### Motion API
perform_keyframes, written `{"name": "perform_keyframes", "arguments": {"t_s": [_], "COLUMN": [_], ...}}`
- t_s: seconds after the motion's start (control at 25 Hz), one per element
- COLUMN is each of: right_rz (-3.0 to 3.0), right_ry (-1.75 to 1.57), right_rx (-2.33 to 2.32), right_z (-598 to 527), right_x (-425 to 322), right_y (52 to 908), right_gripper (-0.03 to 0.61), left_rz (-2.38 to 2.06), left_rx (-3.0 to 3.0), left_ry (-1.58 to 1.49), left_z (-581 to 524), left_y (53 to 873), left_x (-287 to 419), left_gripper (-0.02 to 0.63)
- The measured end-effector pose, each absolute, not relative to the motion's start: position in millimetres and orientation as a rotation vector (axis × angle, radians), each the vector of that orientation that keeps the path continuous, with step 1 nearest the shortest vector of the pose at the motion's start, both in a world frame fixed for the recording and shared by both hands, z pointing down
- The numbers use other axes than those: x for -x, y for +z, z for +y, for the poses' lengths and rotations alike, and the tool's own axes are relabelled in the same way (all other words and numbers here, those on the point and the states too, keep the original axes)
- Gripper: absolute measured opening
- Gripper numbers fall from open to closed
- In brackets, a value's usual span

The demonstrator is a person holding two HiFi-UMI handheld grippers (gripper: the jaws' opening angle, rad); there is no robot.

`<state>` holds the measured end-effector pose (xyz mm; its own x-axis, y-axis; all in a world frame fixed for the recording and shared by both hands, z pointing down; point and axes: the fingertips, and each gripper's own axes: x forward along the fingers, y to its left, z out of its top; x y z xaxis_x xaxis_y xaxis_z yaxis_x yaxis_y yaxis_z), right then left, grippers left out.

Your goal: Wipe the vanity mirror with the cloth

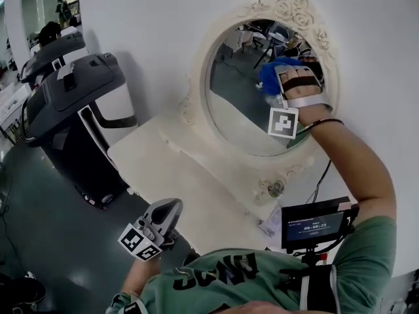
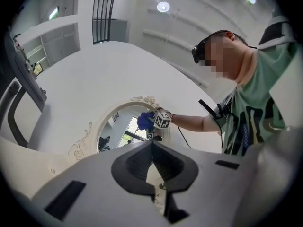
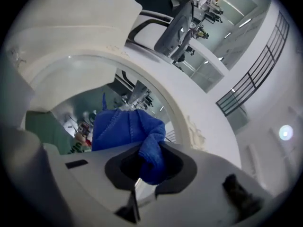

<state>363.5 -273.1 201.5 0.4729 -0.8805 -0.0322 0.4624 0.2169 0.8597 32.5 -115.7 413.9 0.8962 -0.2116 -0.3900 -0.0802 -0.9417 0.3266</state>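
Now right gripper (image 1: 283,77), arm outstretched, pins cloth (image 1: 268,78) to mirror (image 1: 239,116).

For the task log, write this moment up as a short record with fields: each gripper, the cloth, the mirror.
right gripper: shut on a blue terry cloth, held up at the mirror
left gripper: jaws together, nothing between them; held low, off the front edge of the white vanity table
mirror: oval vanity mirror in a cream carved frame, upright
cloth position: at the upper right of the glass in the head view; contact looks likely, not certain
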Motion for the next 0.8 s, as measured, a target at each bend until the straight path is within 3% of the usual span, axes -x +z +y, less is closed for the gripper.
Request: {"name": "perform_keyframes", "arguments": {"t_s": [0.12,0.28,0.8], "right_rz": [-0.196,0.003,0.029], "right_ry": [-1.086,-1.061,-0.901], "right_rx": [-0.901,-0.833,-0.881], "right_z": [-270,-280,-266], "right_x": [-362,-372,-416], "right_y": [119,72,117], "right_gripper": [0.044,0.044,0.043], "left_rz": [-0.193,-0.184,-0.188], "left_rx": [-2.757,-2.776,-2.764], "left_ry": [-0.624,-0.648,-0.662], "left_z": [-123,-132,-129], "left_y": [414,408,412], "left_x": [-33,-33,-35], "left_gripper": [0.011,0.011,0.011]}}
